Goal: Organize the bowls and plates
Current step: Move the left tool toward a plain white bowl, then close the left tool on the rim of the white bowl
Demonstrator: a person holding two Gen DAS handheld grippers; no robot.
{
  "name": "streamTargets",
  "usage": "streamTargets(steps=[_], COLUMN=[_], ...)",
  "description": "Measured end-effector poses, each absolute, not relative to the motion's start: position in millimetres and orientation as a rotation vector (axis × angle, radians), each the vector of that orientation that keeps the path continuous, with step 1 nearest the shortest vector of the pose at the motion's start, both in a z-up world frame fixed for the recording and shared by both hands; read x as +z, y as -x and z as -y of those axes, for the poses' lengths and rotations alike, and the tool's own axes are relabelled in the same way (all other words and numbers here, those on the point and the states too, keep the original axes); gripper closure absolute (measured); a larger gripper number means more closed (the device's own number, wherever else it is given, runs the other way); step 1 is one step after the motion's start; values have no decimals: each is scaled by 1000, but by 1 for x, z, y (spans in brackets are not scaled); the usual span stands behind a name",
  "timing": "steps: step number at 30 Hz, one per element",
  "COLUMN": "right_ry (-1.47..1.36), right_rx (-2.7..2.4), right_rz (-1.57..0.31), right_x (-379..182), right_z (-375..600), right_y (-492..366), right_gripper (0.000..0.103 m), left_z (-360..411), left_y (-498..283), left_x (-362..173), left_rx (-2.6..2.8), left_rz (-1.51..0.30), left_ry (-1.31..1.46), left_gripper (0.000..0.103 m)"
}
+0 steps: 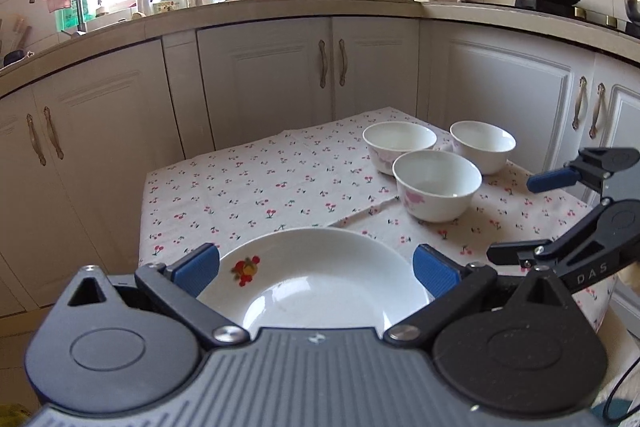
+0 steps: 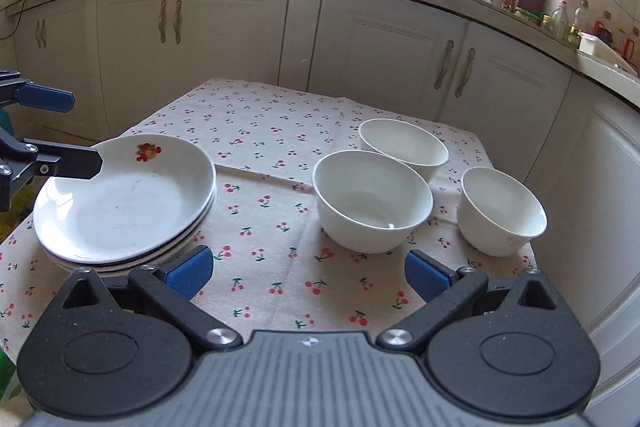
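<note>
I have both tongs spread wide and empty: the left gripper (image 1: pixel 316 269) hangs over the near rim of the plates (image 2: pixel 124 199), the right gripper (image 2: pixel 308 273) over bare cloth in front of the bowls.

The plates sit stacked at the near left corner of the table (image 2: pixel 256 115); the three bowls (image 2: pixel 372 201) cluster near its right edge, close together, all upright with mouths up.

I judge everything here glazed ceramic: stiff, fairly heavy, slick and quick to chip. I would take a bowl by its rim, one pad inside and one outside the wall.

Being round, neither plates nor bowls have a long axis; only the fruit print on the top plate marks a side, toward the far left rim.
</note>
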State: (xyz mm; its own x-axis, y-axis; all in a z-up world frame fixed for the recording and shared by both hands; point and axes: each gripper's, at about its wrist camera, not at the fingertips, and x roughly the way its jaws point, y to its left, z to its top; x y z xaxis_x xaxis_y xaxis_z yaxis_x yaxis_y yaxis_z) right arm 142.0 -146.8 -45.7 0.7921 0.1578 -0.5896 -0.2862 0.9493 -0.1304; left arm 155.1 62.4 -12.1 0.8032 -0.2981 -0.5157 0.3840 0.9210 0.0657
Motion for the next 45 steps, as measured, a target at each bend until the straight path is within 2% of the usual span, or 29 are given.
streamTargets(steps=[19, 33, 37, 43, 45], right_ry=[122, 151, 162, 175, 179], right_rx=[197, 227, 235, 260, 263], right_rz=[-605, -608, -611, -606, -604], right_x=[-53, -74, -79, -82, -82], right_z=[190, 189, 187, 186, 185], right_y=[-178, -214, -221, -225, -225], right_gripper=[0, 1, 2, 16, 16], left_z=[14, 77, 86, 92, 94], left_y=[-231, -299, -311, -323, -324], left_x=[1, -35, -46, -54, -54], left_rx=[-410, -503, -527, -574, -587], left_rz=[-624, -737, -778, -814, -819], left_ry=[-187, -241, -257, -241, -239], left_gripper=[1, 4, 22, 33, 36])
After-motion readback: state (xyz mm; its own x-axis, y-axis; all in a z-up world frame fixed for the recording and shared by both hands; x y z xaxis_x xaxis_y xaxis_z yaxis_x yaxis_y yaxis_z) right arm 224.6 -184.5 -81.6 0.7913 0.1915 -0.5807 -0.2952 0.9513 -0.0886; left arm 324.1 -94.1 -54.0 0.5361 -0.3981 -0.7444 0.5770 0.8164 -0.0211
